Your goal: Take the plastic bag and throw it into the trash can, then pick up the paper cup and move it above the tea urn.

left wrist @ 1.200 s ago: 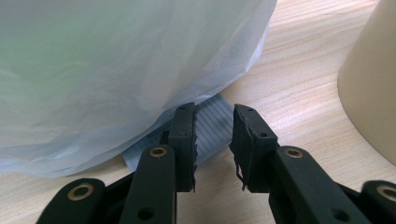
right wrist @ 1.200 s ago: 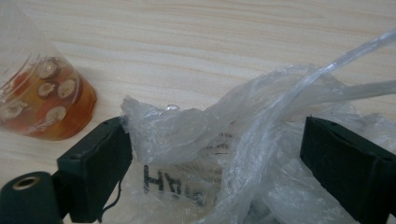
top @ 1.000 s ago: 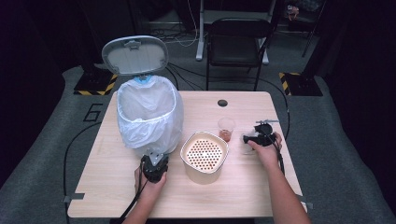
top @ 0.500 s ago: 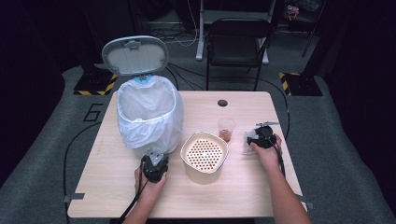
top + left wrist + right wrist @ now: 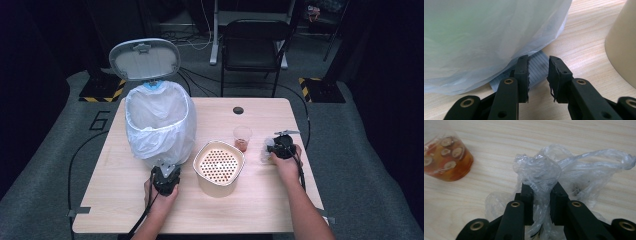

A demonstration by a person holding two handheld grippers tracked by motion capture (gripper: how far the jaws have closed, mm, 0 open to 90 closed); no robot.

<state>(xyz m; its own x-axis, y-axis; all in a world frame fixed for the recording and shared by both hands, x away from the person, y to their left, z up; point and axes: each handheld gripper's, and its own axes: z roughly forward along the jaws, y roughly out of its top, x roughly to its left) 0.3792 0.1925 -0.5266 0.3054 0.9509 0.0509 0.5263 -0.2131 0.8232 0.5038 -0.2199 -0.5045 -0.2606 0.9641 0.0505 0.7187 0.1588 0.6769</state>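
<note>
My left gripper (image 5: 538, 75) sits low on the wooden table (image 5: 584, 40), jaws nearly closed with a narrow gap, nothing pinched. Just beyond them a ribbed grey pedal (image 5: 537, 66) pokes from under the white bin liner (image 5: 486, 32). A cream container (image 5: 624, 42) stands right.

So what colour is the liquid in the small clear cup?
Amber-orange liquid, best in the right gripper view.
</note>
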